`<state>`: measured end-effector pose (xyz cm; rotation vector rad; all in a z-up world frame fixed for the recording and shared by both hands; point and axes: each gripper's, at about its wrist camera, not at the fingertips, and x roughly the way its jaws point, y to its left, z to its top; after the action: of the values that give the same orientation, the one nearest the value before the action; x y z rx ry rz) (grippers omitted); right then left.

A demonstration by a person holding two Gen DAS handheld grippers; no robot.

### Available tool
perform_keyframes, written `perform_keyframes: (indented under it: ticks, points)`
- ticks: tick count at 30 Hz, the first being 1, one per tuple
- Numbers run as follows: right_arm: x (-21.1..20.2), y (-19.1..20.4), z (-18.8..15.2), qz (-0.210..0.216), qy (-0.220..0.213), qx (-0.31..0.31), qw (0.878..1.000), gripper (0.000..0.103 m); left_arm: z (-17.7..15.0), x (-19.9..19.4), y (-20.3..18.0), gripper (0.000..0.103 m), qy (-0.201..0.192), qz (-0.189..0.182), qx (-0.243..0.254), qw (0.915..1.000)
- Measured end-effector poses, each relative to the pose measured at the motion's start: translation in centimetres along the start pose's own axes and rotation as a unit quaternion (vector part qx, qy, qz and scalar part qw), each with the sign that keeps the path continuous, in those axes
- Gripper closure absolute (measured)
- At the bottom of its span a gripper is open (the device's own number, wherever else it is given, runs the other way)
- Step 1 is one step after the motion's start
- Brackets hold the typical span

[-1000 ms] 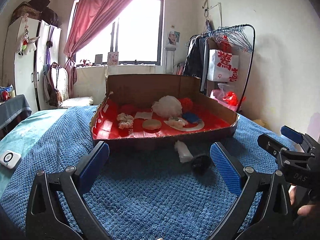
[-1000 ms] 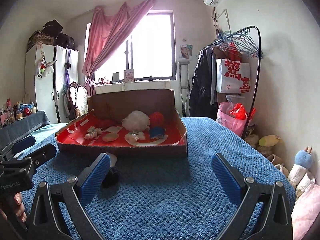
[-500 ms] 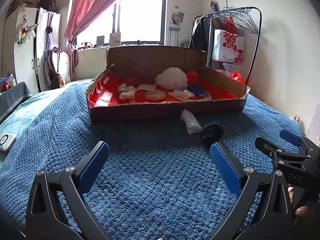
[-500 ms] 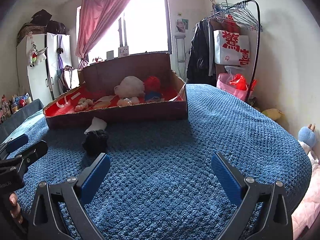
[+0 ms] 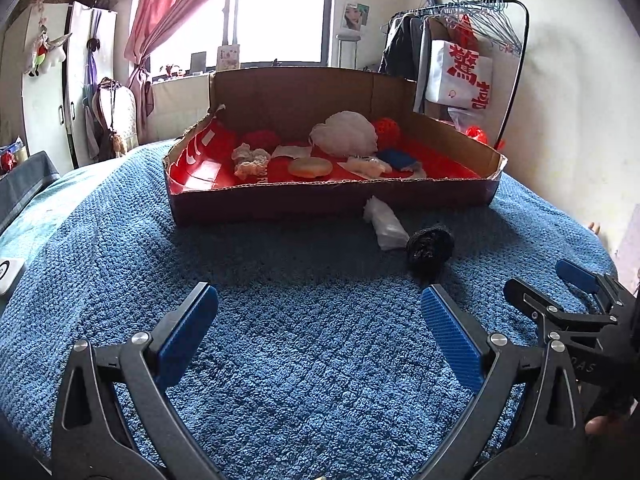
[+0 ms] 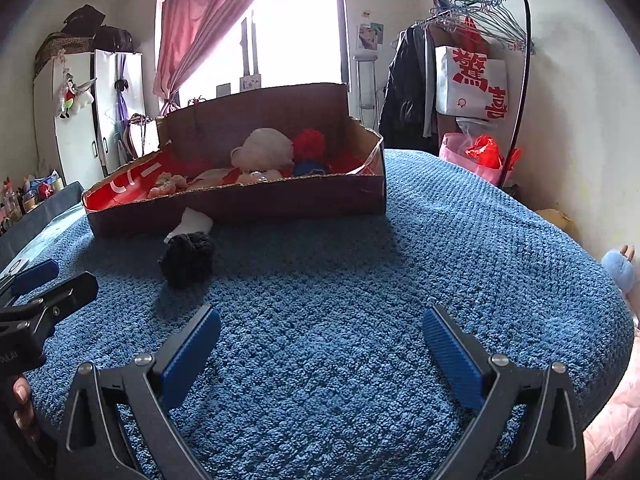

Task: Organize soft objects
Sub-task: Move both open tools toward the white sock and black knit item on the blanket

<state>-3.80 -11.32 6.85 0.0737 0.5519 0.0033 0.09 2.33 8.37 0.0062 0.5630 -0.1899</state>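
A shallow cardboard box [image 5: 328,200] [image 6: 240,204] with a red lining lies on the blue bedspread and holds several soft items: a white puff [image 5: 344,138], red balls, a cream scrunchie [image 5: 250,158]. Outside its front wall lie a white cloth [image 5: 384,222] [image 6: 190,222] and a black knitted ball [image 5: 430,244] [image 6: 188,260], touching each other. My left gripper [image 5: 320,340] is open and empty, hovering short of the ball. My right gripper [image 6: 322,346] is open and empty, with the ball ahead to its left.
The blue bedspread [image 5: 280,360] covers the bed around the box. A small white device [image 5: 8,276] lies at the bed's left edge. A clothes rack [image 5: 472,40] with a white bag stands at the back right. Toys lie off the bed's right edge [image 6: 616,268].
Both cameras have tipped downward and come closer to the bedspread. The black ball and white cloth now appear larger and nearer. Nothing was picked up; both grippers stayed open.
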Motion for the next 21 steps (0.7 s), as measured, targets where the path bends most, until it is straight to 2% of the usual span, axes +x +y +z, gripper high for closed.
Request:
perform_keyframes:
  ticks: [13,21]
  points:
    - [1.5,0.5,2.7,0.032,0.040,-0.012,0.999,0.000,3.4,1.7,1.2,0.000,0.029,-0.007,0.009,0.9995]
    - [4.1,1.6,5.2,0.107,0.098,-0.011,0.989,0.000,5.2,3.5,2.7,0.000,0.049,-0.014,0.014,0.9986]
